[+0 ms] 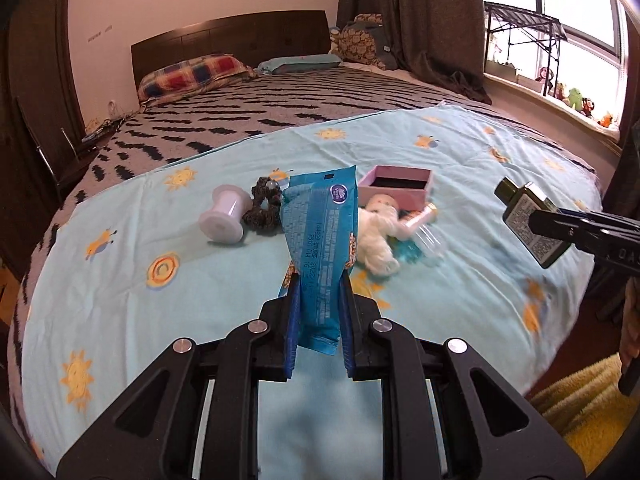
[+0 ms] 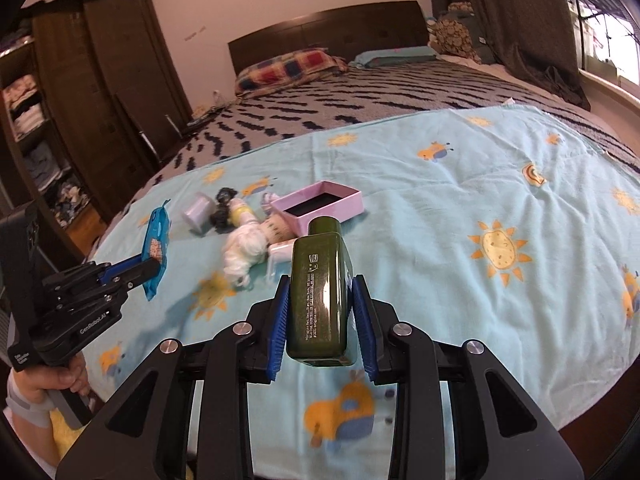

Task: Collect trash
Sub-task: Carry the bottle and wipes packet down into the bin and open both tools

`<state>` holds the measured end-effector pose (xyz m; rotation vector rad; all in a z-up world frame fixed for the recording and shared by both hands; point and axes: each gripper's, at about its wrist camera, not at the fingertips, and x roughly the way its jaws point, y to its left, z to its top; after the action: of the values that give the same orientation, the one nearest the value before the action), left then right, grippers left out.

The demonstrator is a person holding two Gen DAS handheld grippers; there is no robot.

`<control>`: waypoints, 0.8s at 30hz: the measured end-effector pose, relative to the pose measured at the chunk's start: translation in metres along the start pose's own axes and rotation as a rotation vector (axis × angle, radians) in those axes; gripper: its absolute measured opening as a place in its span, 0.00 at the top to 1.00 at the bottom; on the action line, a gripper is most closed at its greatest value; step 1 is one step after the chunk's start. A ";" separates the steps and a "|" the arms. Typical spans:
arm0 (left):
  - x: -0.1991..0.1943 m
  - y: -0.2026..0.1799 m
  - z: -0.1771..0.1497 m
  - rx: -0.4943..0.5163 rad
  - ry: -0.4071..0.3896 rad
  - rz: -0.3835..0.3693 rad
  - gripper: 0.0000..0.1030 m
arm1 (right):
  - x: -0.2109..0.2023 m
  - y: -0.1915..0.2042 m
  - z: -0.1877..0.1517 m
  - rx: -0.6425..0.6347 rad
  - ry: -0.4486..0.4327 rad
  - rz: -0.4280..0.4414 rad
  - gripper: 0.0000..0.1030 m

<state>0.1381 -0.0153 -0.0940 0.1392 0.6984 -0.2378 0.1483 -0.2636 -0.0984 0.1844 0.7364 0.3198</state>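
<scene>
My left gripper is shut on a blue snack wrapper and holds it upright above the light blue sheet. It also shows in the right wrist view with the wrapper. My right gripper is shut on a dark green bottle, held above the sheet. The bottle shows at the right of the left wrist view.
On the sheet lie a white spool, a dark scrunchie, a pink open box, a white plush toy and a small clear bottle. Pillows lie at the headboard. A yellow rug lies below right.
</scene>
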 end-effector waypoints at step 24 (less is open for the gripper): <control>-0.112 -0.050 -0.145 -0.066 0.128 -0.129 0.84 | -0.072 0.044 -0.150 -0.018 0.147 0.096 0.69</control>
<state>-0.0479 -0.0149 -0.1336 0.0469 0.8426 -0.3309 -0.0140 -0.2401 -0.1500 0.1815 0.8709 0.4345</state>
